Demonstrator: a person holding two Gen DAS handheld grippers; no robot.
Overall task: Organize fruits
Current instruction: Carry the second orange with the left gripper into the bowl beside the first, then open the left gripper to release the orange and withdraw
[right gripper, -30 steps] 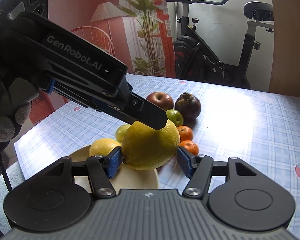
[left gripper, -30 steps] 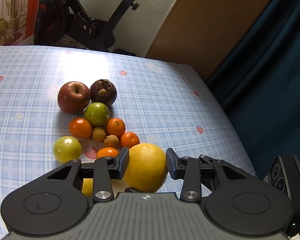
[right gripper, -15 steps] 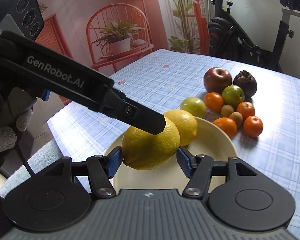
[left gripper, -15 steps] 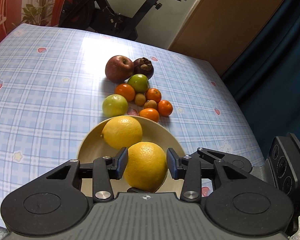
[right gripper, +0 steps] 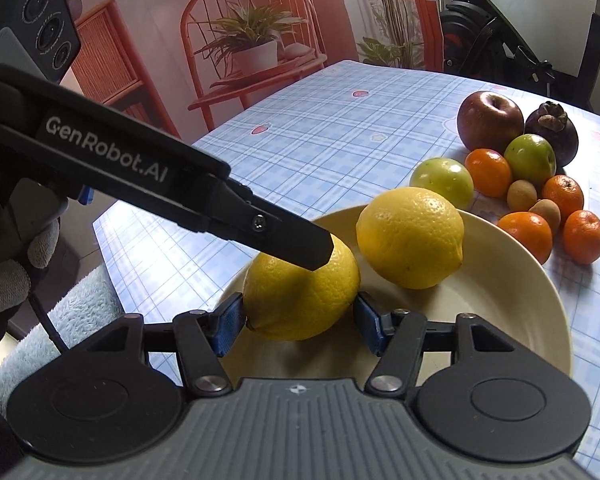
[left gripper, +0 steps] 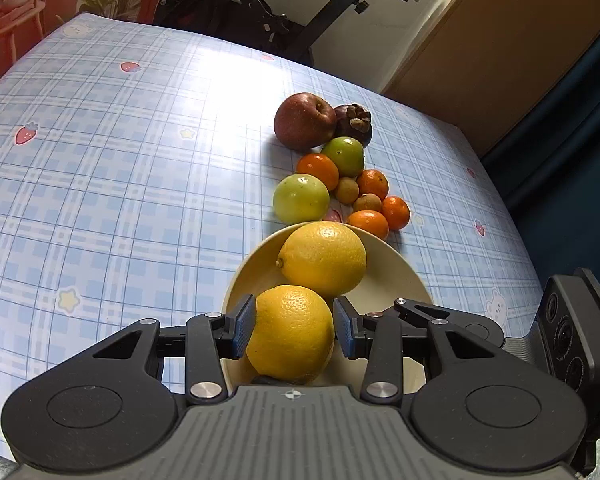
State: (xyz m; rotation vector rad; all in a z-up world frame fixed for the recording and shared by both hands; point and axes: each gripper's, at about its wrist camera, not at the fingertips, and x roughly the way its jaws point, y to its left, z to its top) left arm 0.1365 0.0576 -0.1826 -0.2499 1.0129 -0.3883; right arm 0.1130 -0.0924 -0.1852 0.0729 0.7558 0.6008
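Yellow lemon (right gripper: 300, 292) sits pinched from two sides: right gripper (right gripper: 298, 320) pads press its flanks, left gripper (left gripper: 294, 326) clamps it crosswise, just above the cream plate (right gripper: 512, 300), beside another lemon (right gripper: 412, 236).

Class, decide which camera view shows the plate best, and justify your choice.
Right wrist view: most of the plate's rim and bare inside are visible. The left wrist view shows only its far rim; lemons and gripper hide the rest.

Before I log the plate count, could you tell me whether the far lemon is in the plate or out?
In: the far lemon lies inside the cream plate.
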